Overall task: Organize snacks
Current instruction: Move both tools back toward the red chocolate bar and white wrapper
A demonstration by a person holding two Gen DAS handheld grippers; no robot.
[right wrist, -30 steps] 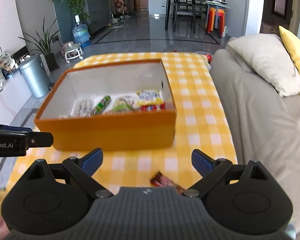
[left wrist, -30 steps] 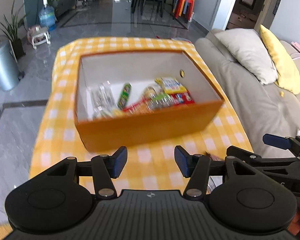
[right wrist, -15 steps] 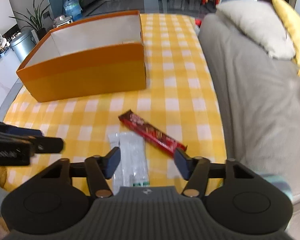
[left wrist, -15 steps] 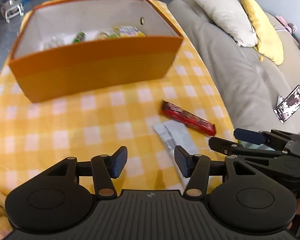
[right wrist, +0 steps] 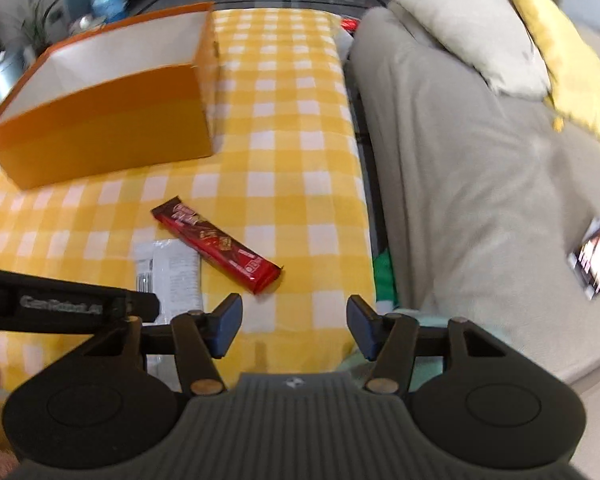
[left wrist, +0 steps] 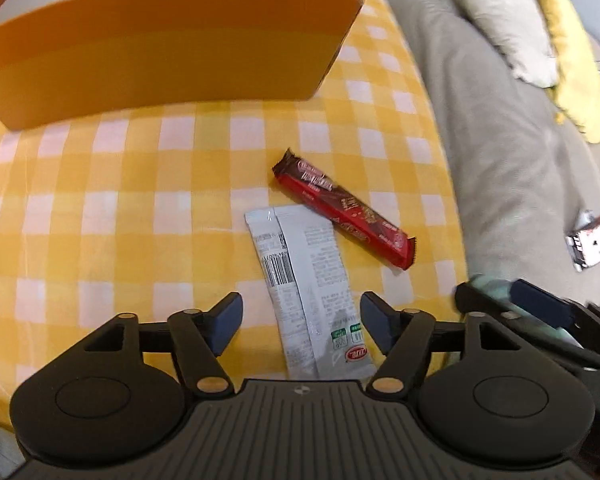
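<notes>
A white snack packet [left wrist: 306, 280] lies on the yellow checked tablecloth [left wrist: 100, 208], its near end between the fingers of my open, empty left gripper [left wrist: 301, 322]. A red chocolate bar [left wrist: 342, 208] lies diagonally just beyond it, touching its far right corner. Both also show in the right wrist view, the packet [right wrist: 172, 272] and the bar [right wrist: 216, 246]. My right gripper [right wrist: 294, 330] is open and empty over the table's near right edge, to the right of both snacks. The orange box [left wrist: 160, 52] stands behind; its contents are hidden.
A grey sofa [right wrist: 480, 200] with a grey pillow [right wrist: 460, 28] and a yellow pillow [right wrist: 560, 52] runs along the table's right side. A phone [right wrist: 598, 256] lies on the sofa. The left gripper's body [right wrist: 60, 304] crosses the right wrist view's left side.
Both grippers have dropped and moved nearer to the two snacks on the cloth. The left gripper now straddles the white packet. The right gripper has shifted right, towards the table edge.
</notes>
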